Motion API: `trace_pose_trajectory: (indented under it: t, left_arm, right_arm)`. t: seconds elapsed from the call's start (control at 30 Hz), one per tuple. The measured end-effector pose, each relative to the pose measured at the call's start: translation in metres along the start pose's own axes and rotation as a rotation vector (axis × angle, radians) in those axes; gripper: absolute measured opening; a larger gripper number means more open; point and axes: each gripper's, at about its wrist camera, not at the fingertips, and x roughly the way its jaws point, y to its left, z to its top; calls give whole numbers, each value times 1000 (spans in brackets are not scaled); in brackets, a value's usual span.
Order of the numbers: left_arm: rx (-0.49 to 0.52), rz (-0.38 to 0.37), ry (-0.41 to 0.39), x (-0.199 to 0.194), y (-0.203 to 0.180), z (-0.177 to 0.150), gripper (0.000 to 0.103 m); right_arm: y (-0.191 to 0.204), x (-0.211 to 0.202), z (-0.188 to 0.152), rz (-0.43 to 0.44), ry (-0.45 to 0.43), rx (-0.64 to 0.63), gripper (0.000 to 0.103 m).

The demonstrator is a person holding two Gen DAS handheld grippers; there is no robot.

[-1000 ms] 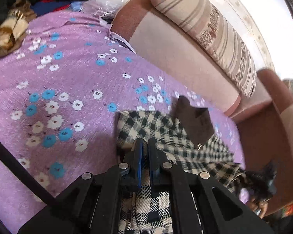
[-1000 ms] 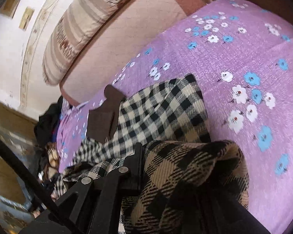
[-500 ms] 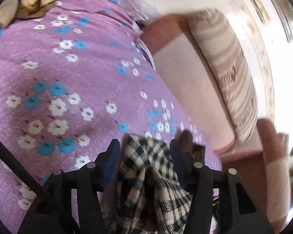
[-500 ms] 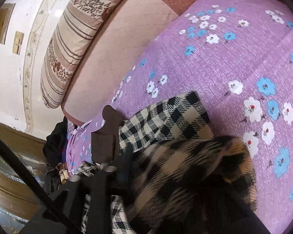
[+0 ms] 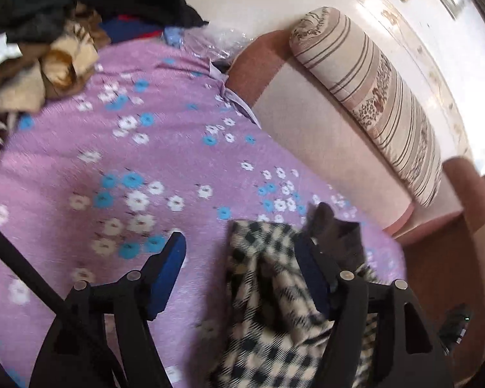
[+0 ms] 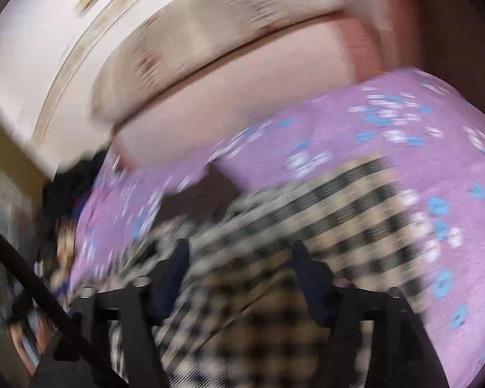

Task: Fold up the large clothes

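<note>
The left hand-held gripper [image 5: 241, 252] stands wide apart, gripping nothing, above the beige-and-black checked woven garment [image 5: 274, 307], whose cloth lies between and beneath its fingers. The right hand-held gripper [image 6: 239, 255] is also spread wide over the same garment [image 6: 307, 242]. The garment lies on the purple flowered bedspread [image 5: 145, 161], its long axis running toward the pink sofa backrest [image 5: 323, 135]; the right view is blurred.

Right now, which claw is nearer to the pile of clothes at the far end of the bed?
Left. The left claw faces the clothes pile across open bedspread; the right claw hangs over the checked garment, the pile far off.
</note>
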Motion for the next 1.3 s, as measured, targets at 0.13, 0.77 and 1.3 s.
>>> trace_pose_trajectory:
  t: [0.13, 0.77, 1.3]
  left_arm:
    - [64, 33, 37, -12, 6, -8, 71]
    - [266, -1, 216, -5, 12, -47, 71]
    - [513, 112, 237, -11, -24, -106, 10]
  right_arm:
    - [70, 26, -52, 86, 165, -185, 41]
    - [210, 171, -13, -110, 242, -346, 52]
    - [-54, -113, -113, -234, 67, 113, 59]
